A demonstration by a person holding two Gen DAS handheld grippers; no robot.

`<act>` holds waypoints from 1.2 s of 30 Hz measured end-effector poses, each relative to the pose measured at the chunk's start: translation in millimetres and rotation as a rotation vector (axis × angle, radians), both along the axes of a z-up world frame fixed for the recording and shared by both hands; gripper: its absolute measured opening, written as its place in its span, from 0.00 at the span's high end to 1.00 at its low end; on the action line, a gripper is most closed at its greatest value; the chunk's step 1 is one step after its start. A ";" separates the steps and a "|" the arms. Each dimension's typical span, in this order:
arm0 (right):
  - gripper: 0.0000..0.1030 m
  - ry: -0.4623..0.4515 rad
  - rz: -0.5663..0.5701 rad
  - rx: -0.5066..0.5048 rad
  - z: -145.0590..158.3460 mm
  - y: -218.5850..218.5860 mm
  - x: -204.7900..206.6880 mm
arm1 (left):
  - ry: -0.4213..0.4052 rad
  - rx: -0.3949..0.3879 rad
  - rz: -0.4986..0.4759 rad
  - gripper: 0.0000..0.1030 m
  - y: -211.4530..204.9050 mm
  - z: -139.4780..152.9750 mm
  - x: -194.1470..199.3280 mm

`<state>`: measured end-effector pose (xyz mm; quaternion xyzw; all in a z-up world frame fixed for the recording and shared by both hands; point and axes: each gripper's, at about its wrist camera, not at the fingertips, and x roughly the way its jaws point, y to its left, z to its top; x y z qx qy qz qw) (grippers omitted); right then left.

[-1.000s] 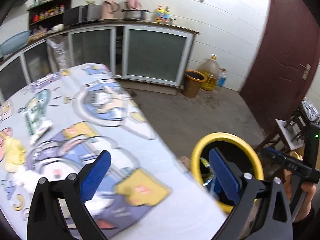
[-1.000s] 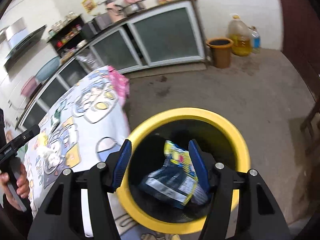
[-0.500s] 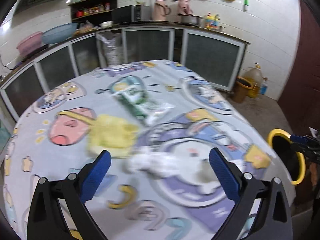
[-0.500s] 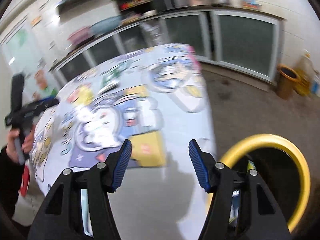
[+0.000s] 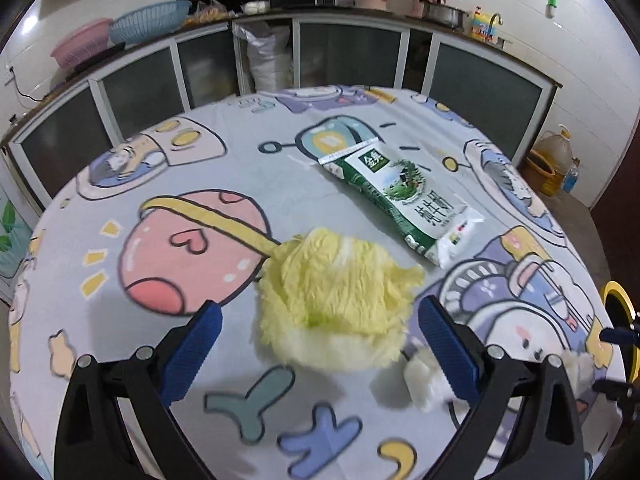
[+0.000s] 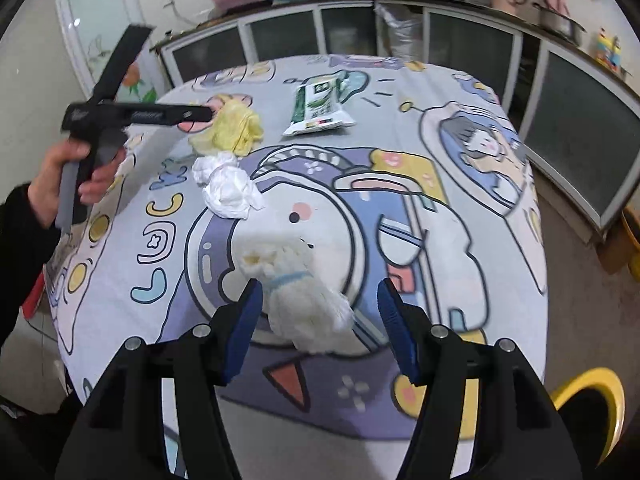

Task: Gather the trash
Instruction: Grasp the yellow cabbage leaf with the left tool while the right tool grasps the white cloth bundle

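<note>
Readable text, two spots only:

- Green-and-white milk pouch (image 5: 404, 196), lying flat on the surface: white Chinese characters "金典" in a green badge near its top end; larger green characters lower down look like "纯牛奶", though the fisheye warp makes that uncertain. In the right wrist view the same pouch (image 6: 320, 106) is too small to read.
- Cartoon tablecloth (image 6: 400, 160): pastel block letters near the left edge spell "LUCK", maybe "LUCKY", since the last letter is hidden.

Bottle labels on the counter: illegible.
</note>
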<state>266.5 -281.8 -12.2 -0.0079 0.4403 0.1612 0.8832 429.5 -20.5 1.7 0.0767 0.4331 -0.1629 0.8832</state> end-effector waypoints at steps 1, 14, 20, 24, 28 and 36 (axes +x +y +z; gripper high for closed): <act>0.44 0.004 0.007 -0.008 -1.8 2.4 2.9 | 0.008 0.002 -0.005 0.08 -2.3 -3.5 4.8; 0.42 0.045 0.060 0.008 -7.1 6.1 14.6 | 0.122 -0.035 -0.022 0.09 -19.2 -42.8 44.3; 0.42 0.127 0.083 -0.029 -25.8 12.5 21.4 | 0.121 0.001 -0.025 0.19 -26.8 -47.2 45.5; 0.69 0.136 0.088 -0.030 -27.1 18.5 18.5 | 0.121 -0.011 -0.001 0.66 -24.1 -42.7 44.6; 0.72 0.087 0.063 0.039 -4.7 13.0 8.2 | 0.114 -0.062 0.047 0.94 -4.8 -24.0 42.1; 0.72 0.008 0.032 0.083 41.0 -1.7 -16.9 | 0.037 -0.090 0.109 0.95 36.5 23.1 14.8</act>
